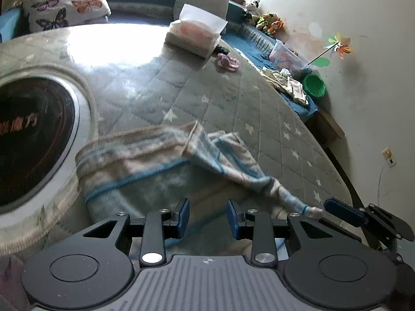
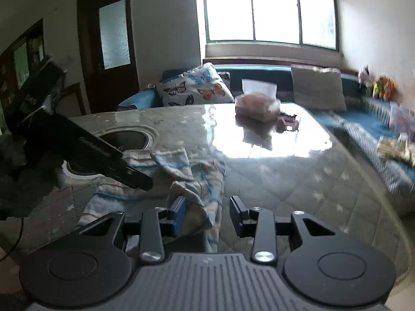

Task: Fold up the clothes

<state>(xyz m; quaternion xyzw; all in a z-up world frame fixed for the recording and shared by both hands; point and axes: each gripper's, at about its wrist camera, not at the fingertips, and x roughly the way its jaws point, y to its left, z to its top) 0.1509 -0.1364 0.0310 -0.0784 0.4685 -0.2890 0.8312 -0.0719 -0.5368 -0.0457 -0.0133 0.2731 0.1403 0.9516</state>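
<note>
A blue-and-cream striped garment (image 1: 160,155) lies crumpled on the glass-topped table (image 1: 259,108). My left gripper (image 1: 207,217) is open and empty, just in front of the garment's near edge. In the left wrist view the right gripper's blue fingers (image 1: 342,211) sit at the tip of a stretched corner of the cloth (image 1: 308,208); whether they pinch it I cannot tell. In the right wrist view my right gripper (image 2: 207,215) stands open, with the garment (image 2: 197,181) lying between and past its fingers. The left gripper's dark body (image 2: 77,150) reaches in from the left over the cloth.
A round black induction hob (image 1: 31,140) is set into the table at the left. A tissue pack (image 1: 194,33) and a small pink cloth (image 1: 227,62) lie at the far side. A bench with cushions, a butterfly pillow (image 1: 67,2), a green bowl (image 1: 315,84) and toys lines the wall.
</note>
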